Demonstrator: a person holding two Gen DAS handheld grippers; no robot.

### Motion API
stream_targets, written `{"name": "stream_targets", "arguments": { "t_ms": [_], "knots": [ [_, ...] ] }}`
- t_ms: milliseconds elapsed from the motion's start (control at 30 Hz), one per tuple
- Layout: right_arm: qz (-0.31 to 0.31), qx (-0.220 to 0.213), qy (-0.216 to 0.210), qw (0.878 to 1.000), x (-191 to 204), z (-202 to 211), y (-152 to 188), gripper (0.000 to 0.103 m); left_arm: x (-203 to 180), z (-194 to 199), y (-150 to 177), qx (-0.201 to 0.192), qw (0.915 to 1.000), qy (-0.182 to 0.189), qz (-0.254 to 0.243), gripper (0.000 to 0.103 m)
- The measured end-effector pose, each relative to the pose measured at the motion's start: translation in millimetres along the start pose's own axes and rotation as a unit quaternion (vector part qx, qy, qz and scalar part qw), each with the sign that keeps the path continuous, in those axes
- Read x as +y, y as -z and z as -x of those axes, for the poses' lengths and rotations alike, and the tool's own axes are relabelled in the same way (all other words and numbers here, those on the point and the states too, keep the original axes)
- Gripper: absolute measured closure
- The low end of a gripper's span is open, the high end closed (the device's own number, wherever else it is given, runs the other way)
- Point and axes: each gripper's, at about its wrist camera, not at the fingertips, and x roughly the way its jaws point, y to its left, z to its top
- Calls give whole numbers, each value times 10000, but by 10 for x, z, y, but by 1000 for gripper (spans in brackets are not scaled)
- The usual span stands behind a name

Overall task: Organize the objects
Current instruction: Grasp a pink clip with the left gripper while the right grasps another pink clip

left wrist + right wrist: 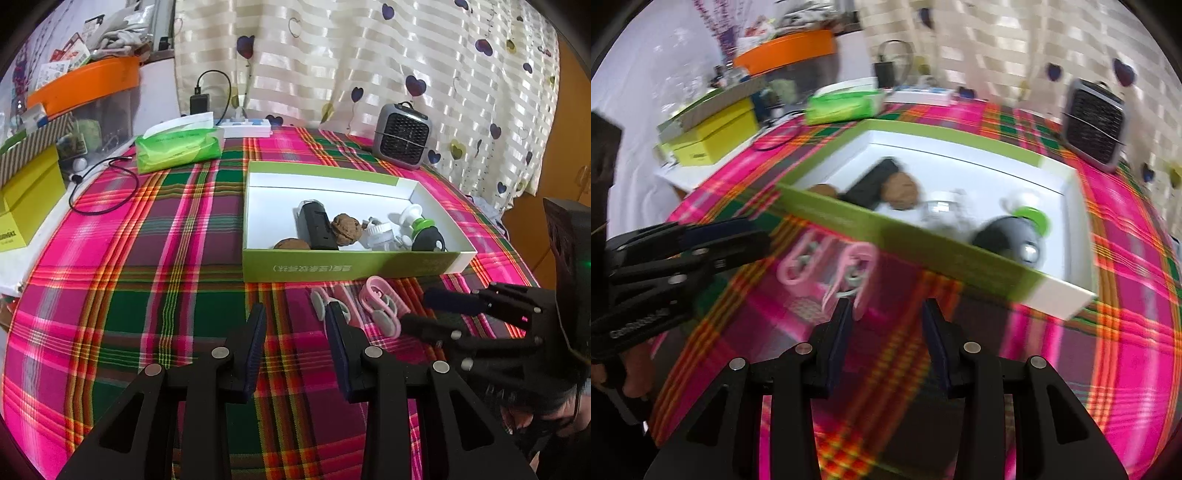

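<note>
Right tongs (886, 314), tilted down, gape beside pink clips (827, 273).

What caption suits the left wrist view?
Open left hand-held gripper hovers over plaid tablecloth near pink clips and green box.

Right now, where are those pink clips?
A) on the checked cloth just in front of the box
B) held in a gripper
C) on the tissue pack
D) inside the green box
A: the pink clips lie on the cloth outside the green box's near wall, beside open grippers.
</note>
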Motion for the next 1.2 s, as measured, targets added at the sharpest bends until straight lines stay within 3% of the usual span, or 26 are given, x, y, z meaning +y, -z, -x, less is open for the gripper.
{"name": "stream_targets", "arguments": {
  "t_ms": [233, 600, 633, 700, 967, 1200],
  "knots": [
    [299, -194, -270, 9990, 148, 76, -38, 63, -60, 14, 3, -2, 9998, 178, -58, 72],
    [452, 56, -220, 9987, 176, -146, -139, 63, -91, -21, -5, 56, 9997, 241, -74, 72],
    [462, 50, -213, 9987, 171, -147, -143, 65, -120, -30, -2, 75, 9996, 265, -107, 72],
    [471, 41, -213, 9987, 164, -143, -140, 79, -147, -45, -2, 101, 9994, 300, -146, 72],
    [319, -30, -168, 9993, 40, -76, -90, 79, -291, -141, 7, 282, 9986, 336, -295, 70],
    [167, -39, -202, 9996, -27, -54, -79, 79, -360, -283, -23, 431, 9984, 105, -345, 70]
  ]
}}
